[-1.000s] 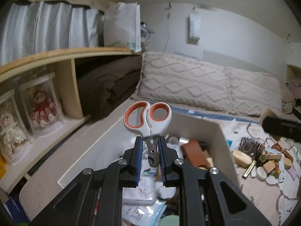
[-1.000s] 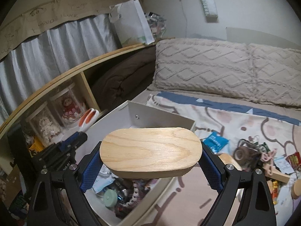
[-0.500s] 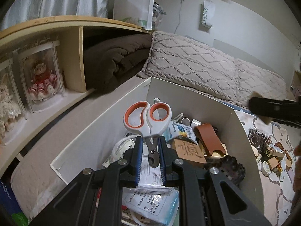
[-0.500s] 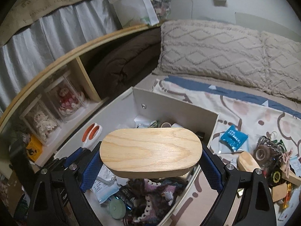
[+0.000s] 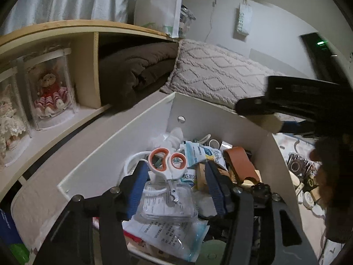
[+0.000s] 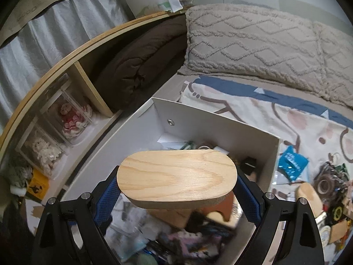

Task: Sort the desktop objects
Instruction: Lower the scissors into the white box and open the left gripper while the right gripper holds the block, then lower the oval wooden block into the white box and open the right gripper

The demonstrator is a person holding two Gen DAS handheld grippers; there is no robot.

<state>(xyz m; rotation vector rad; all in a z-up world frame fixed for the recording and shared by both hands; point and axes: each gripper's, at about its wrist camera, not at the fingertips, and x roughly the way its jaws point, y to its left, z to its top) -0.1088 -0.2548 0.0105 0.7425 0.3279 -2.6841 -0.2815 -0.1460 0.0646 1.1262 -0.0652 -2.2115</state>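
**Scissors loose over the box, wooden block held above it**

The left gripper [image 5: 176, 183] hangs over the open white box [image 5: 114, 152], its jaws opening. The orange-and-white scissors [image 5: 168, 165] sit between the blue pads [image 5: 138, 183] without being pressed, handles up, blade tip down against a clear plastic packet [image 5: 167, 203]. Around them the box holds printed papers, a blue-and-white sachet [image 5: 198, 152], a brown leather case [image 5: 239, 162] and a white cord.

The right gripper [image 6: 176, 190] has its jaws spread wide and clamped on the 2 ends of an oval wooden block [image 6: 176, 173], carried flat above the near part of the same box [image 6: 220, 125]. From the left camera that gripper [image 5: 293, 101] shows as a dark shape at the box's far right rim.

The box rests on the bed, beside a patterned sheet [image 6: 264, 110]. On the sheet to the right lie a blue packet [image 6: 291, 163], a second wooden piece [image 6: 308, 196] and a jumble of small items. Knitted pillows [image 6: 253, 44] line the wall; a shelf to the left holds a folded brown blanket [image 5: 136, 70] and boxed dolls [image 5: 49, 92].
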